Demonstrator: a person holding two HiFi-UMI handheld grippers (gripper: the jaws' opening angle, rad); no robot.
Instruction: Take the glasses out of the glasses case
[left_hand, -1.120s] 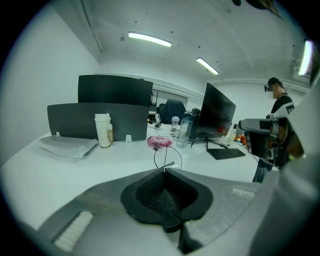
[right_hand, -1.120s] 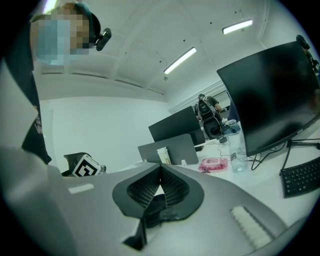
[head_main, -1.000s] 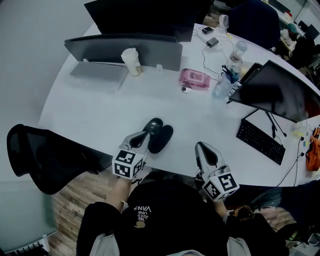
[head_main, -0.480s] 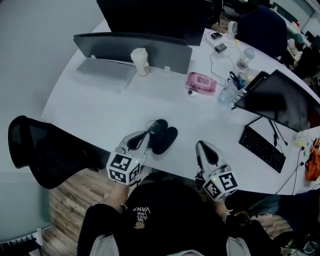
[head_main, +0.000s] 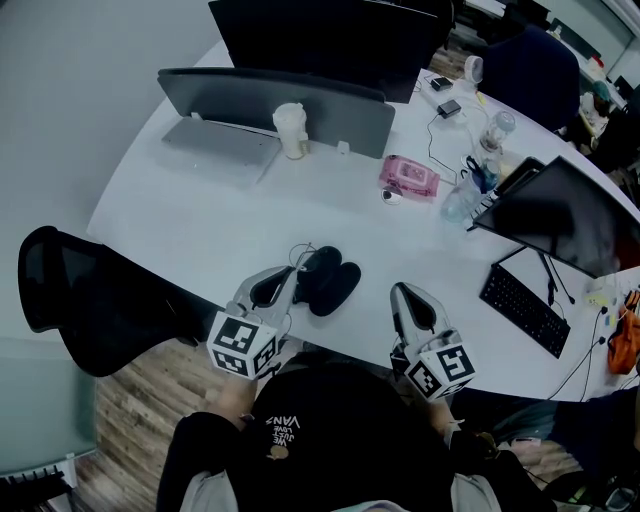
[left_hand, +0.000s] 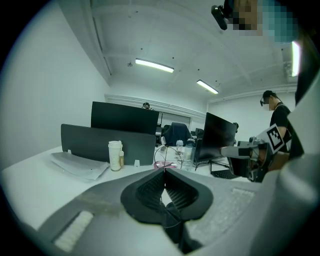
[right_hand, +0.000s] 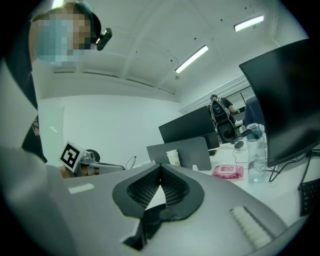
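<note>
Looking along the left gripper (left_hand: 164, 170), I see its jaws pressed together, with the thin wire rim of the glasses (left_hand: 167, 157) pinched at their tips. In the head view that left gripper (head_main: 296, 270) holds the glasses (head_main: 301, 250) at the left edge of the glasses case (head_main: 330, 282), a dark case lying open near the front edge of the white table (head_main: 200, 220). My right gripper (right_hand: 160, 165) has its jaws closed tip to tip with nothing between them, and it hangs over the front edge (head_main: 398, 290), well apart from the case. Further back stand a grey screen (head_main: 280, 95), a pale cup (head_main: 292, 130), a pink packet (head_main: 408, 175) and a clear bottle (head_main: 462, 195). A keyboard (head_main: 525, 308) sits at the right, and a black chair (head_main: 90, 310) stands on the wood floor (head_main: 140, 410).
</note>
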